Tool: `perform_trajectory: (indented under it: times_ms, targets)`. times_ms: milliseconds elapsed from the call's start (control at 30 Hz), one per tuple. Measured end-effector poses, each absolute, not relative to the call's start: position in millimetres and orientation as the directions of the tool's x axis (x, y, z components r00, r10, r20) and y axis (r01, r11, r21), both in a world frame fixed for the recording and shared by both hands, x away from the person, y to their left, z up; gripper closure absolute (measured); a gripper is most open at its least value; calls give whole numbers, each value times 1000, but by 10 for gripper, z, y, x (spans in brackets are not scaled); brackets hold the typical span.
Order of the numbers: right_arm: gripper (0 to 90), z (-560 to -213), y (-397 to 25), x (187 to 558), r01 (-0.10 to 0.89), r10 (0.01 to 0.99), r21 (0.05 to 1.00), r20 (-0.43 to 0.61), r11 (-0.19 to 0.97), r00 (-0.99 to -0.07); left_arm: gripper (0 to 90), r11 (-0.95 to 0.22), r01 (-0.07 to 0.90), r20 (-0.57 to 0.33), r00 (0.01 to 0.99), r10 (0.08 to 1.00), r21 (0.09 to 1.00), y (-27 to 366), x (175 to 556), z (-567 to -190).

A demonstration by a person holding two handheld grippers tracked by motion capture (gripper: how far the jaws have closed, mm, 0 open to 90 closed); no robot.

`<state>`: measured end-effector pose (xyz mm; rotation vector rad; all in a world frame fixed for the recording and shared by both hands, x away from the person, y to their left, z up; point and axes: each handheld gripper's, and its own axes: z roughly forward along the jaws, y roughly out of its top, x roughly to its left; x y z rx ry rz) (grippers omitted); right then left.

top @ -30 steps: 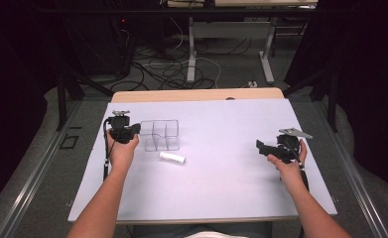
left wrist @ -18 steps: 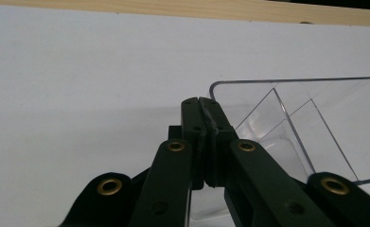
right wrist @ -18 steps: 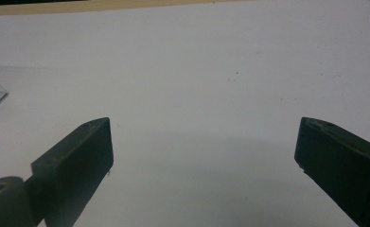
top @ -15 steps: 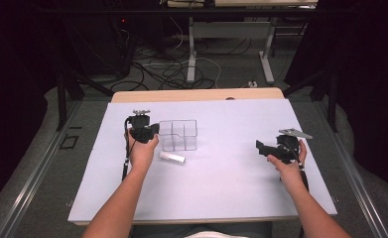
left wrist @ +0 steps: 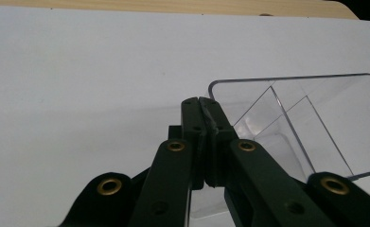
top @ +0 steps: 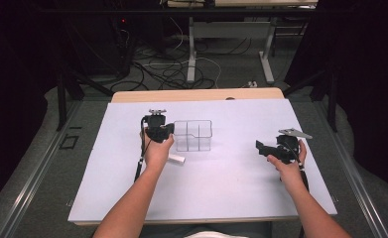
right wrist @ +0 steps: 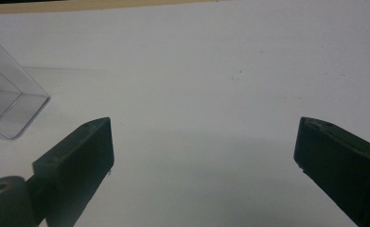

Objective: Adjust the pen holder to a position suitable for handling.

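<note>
Clear plastic box (top: 193, 135) at the table's (top: 231, 188) middle is already pinched on its wall by our left gripper (left wrist: 202, 111), jaws closed on it, while our right gripper (right wrist: 204, 142) waits wide open and empty, and the white tube (top: 175, 159) is not yet collected.

Black tongs (left wrist: 202, 124) with brass-ringed pivot holes, a trailing black cable, and bare forearms without sleeves.

High view overhead facing forward, both gripper views low, close, sharing the clear organizer (top: 193, 135) (left wrist: 296, 123) (right wrist: 5, 101)
</note>
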<state>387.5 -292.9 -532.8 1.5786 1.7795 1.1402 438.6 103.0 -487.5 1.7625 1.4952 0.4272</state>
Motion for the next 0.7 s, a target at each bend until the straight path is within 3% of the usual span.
perform_trajectory:
  times_ms: [700]
  targets:
    - [54, -5331, -2919, 3875, 552, 964, 834, 158, -14, -213, 890, -17, 691, -252, 287, 924, 723, 846, 4396, -4882]
